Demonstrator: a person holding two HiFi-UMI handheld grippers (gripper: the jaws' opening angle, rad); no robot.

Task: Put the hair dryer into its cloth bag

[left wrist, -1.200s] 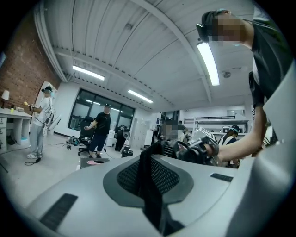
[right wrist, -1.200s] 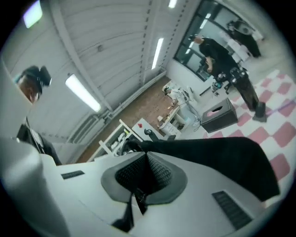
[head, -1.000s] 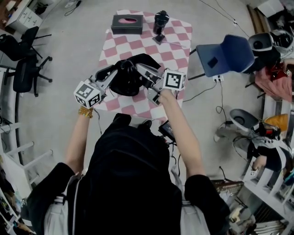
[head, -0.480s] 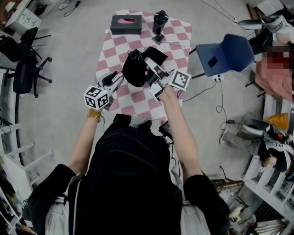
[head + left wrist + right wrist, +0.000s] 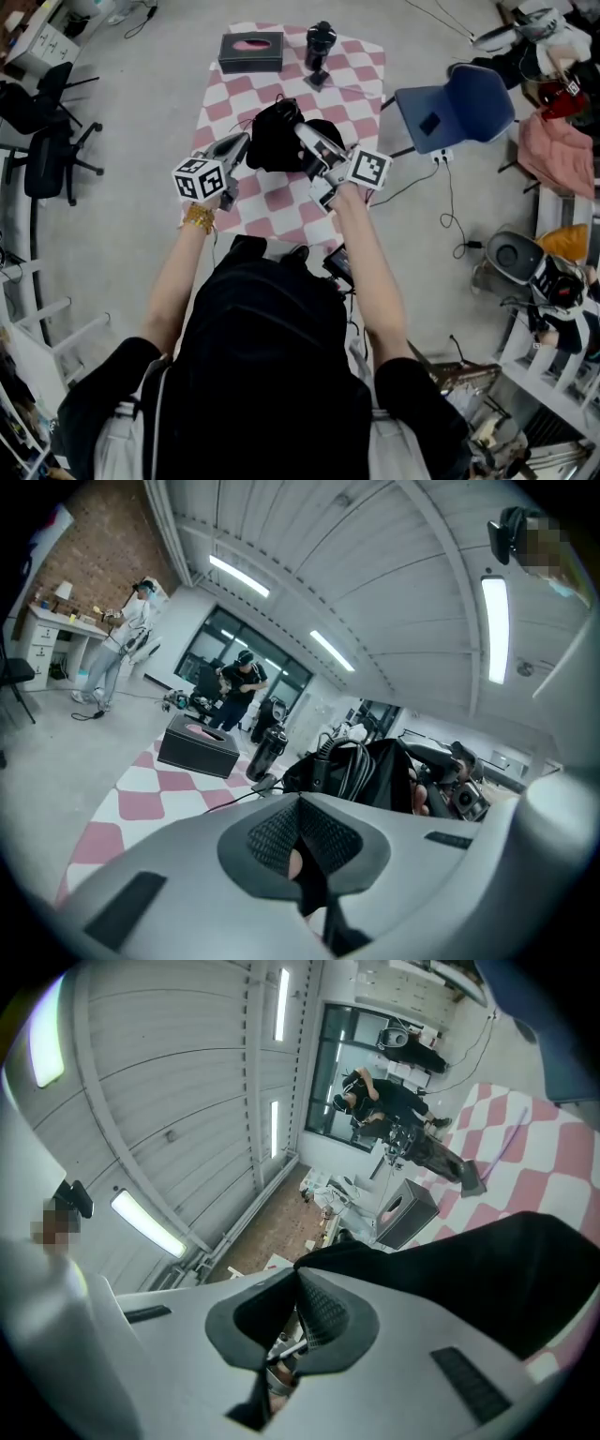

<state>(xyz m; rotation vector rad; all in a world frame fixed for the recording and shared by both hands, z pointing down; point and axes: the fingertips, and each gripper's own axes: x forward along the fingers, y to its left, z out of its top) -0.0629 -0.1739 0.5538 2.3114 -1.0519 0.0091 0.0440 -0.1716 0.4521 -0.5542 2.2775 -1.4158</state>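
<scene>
Grip: my right claw (image 5: 298, 129) pinches the black cloth bag (image 5: 487, 1269) above the pink-and-white checked counter (image 5: 281, 202) | black hair dryer with coiled cord (image 5: 352, 766) sits in its mouth | my left claw (image 5: 300, 801), jaws just closed on nothing, points at it from the left, nearer.

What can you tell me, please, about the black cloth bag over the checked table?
The cloth bag is black, soft and bunched, over the middle of the pink-and-white checked table. The right gripper has its jaws shut on an edge of the cloth. Seen from the left gripper view, its mouth gapes and a coiled black cord shows inside.
</scene>
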